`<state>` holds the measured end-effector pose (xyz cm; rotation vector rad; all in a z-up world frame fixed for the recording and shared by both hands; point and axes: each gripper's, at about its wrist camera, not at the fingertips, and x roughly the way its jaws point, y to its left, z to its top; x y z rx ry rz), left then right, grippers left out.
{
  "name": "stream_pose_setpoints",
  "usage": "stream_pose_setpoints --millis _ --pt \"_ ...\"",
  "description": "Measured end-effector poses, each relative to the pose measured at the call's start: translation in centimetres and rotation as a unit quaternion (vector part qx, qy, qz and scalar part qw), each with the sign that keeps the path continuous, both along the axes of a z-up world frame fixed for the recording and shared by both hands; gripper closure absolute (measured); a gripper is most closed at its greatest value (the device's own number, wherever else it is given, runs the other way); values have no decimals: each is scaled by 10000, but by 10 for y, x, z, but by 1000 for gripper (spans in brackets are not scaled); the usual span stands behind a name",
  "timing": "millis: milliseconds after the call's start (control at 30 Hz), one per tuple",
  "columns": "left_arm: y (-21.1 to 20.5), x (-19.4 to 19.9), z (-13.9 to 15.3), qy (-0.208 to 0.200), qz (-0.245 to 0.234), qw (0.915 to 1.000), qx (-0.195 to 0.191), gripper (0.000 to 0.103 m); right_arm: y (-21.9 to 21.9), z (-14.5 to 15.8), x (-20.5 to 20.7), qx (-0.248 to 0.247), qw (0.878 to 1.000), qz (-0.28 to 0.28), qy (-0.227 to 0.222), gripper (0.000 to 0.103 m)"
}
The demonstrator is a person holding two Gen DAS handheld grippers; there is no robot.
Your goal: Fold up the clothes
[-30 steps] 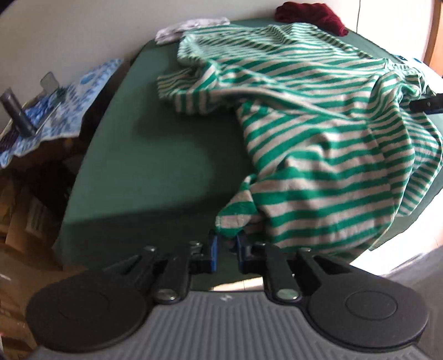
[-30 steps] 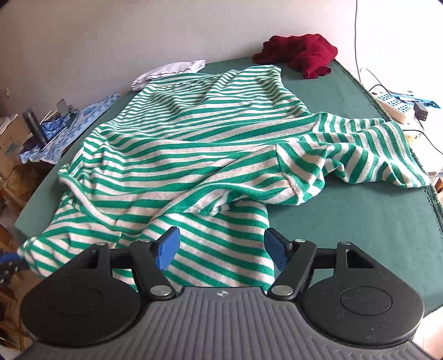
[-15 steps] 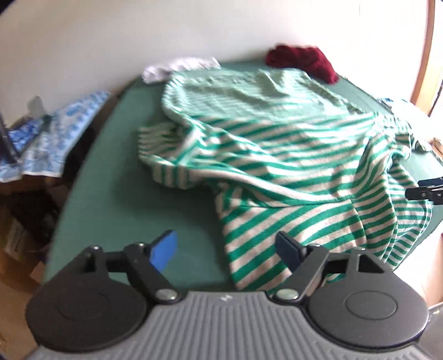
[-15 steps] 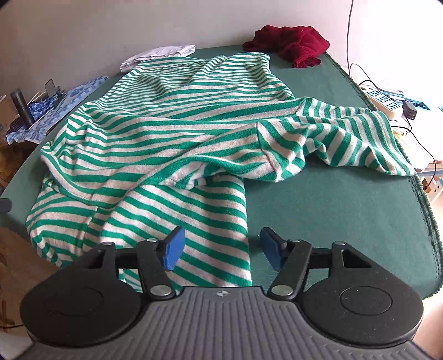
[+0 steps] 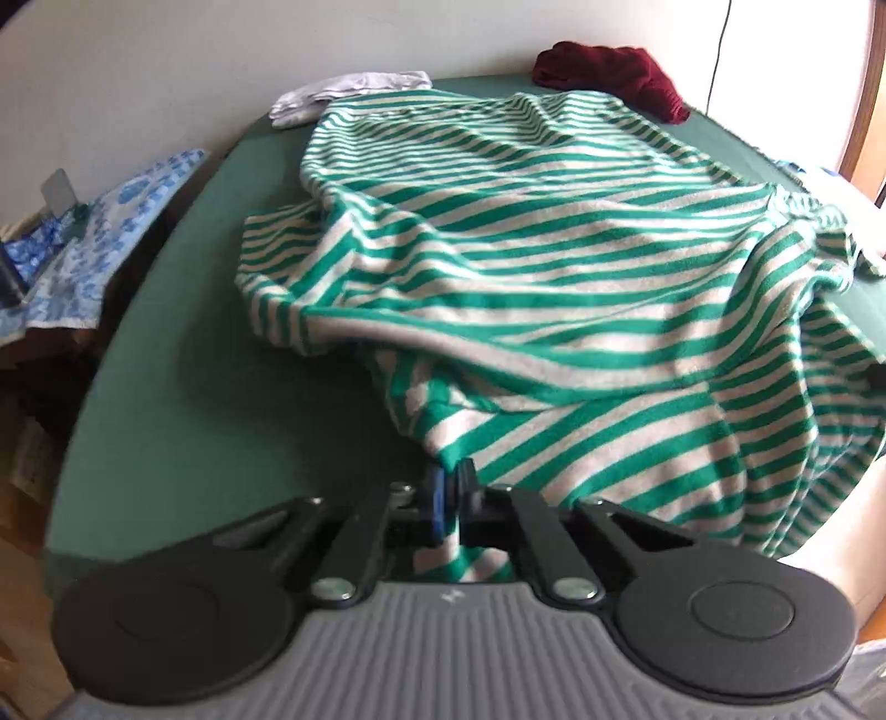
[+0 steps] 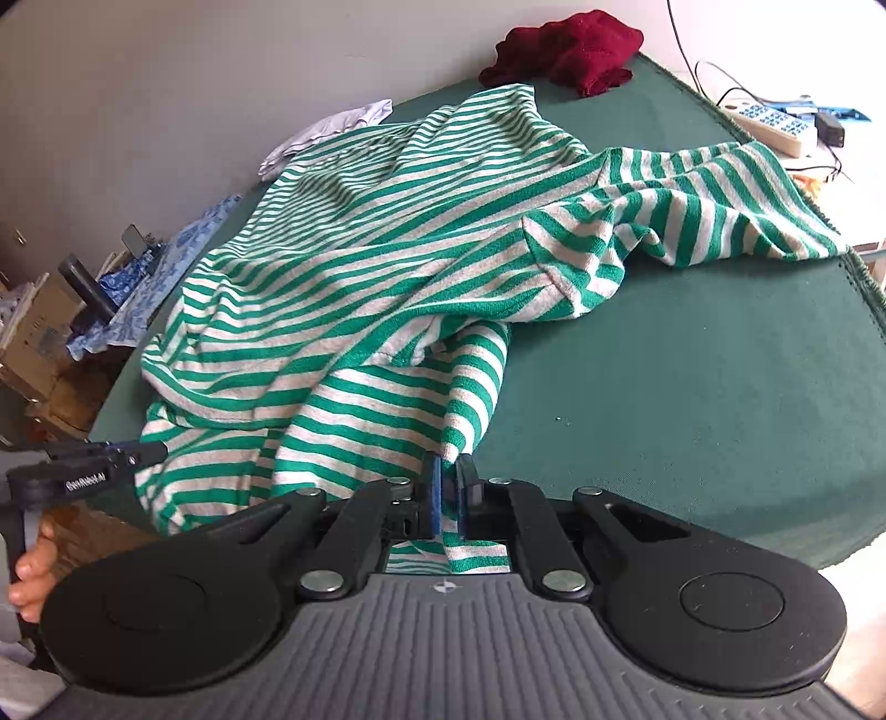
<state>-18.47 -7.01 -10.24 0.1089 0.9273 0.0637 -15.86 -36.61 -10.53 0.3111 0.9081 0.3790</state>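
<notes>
Cardboard boxes (image 6: 39,338) at the far left, beside the table; too dim and small to tell what sits inside.

Big green-and-white striped shirt (image 5: 554,266) spread in rumpled folds over the green table (image 5: 221,399), filling most of the top. One sleeve thrown out toward the right edge of the table, seen in the right wrist view. Near hem hanging down over the front edge.

Left tongs (image 5: 449,493) pressed together, pinching a bit of the striped shirt's near hem, blue pads tight on the cloth. Shirt stretching up and away from that pinch, toward the wall. A strip of the cloth also showing just behind the pads.

Right tongs (image 6: 447,490) pressed together too, pinching another bit of the same hem, with stripes showing above and below the pads. Bare green table just to the right of that pinch.

In the right wrist view, the left tongs poking in from the left side, touching the hem, with a hand (image 6: 30,570) wrapped round the grip below.

Dark red cloth (image 6: 565,50) bunched at the far corner of the table, apart from the shirt. White cloth (image 6: 326,133) at the back by the wall, just touching the shirt's far edge. Blue flowery cloth (image 5: 94,249) on a lower spot off to the left. White power strip (image 6: 775,124) with wires past the table's right edge.
</notes>
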Motion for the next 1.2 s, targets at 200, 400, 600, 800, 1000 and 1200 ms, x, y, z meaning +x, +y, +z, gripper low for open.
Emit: stream_pose_setpoints --millis 200,400,600,800,1000,1200 --pt "57 -38 4 263 786 9964 152 99 -31 12 -3 -484 9980 240 331 101" --pt "83 -18 24 -377 1249 9884 -773 30 -10 28 18 -119 9983 335 -457 84" --pt "84 57 24 -720 1275 9875 -580 21 92 17 38 -551 9859 1451 -626 65" --pt "135 120 18 -684 1755 9773 -967 31 117 -4 31 -1110 9825 1406 -506 62" --pt "165 176 2 -386 1427 9807 -1281 54 129 -8 32 -1049 9887 943 -500 43" --pt "175 212 -11 -385 826 9899 -1082 34 156 -10 32 -1347 9884 461 -524 26"
